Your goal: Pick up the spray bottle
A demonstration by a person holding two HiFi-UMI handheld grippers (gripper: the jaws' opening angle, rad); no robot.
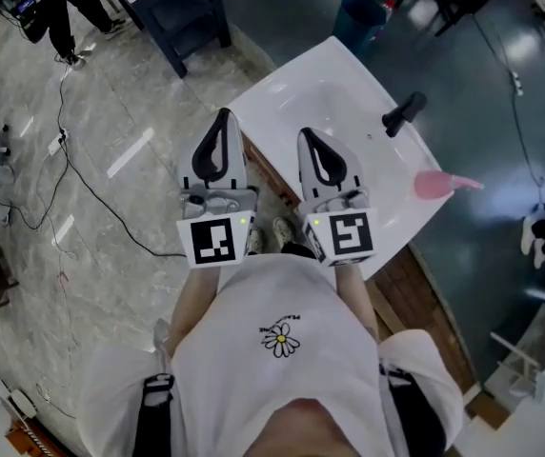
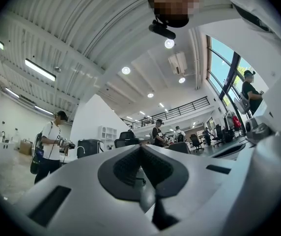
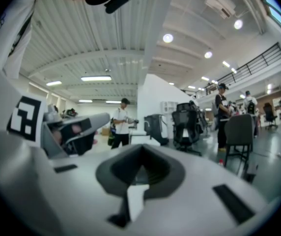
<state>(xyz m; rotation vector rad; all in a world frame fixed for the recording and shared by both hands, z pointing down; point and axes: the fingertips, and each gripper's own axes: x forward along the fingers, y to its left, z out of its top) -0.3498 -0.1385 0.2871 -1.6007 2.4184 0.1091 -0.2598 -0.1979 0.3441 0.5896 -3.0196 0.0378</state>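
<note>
spray bottle (image 1: 436, 184) is the pink one at the right edge of the white sink (image 1: 320, 93), past the black faucet (image 1: 403, 114), and it seems to be lying on its side. looks like light, thin plastic, probably a bit squishy and slick if wet, so i'd grab the body or the neck, not the pale nozzle end. left tool (image 1: 222, 120) and right tool (image 1: 308, 137) are both closed on nothing, near the person's chest, well apart from it.

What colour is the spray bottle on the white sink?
The spray bottle is pink, clearest in the head view.
</note>
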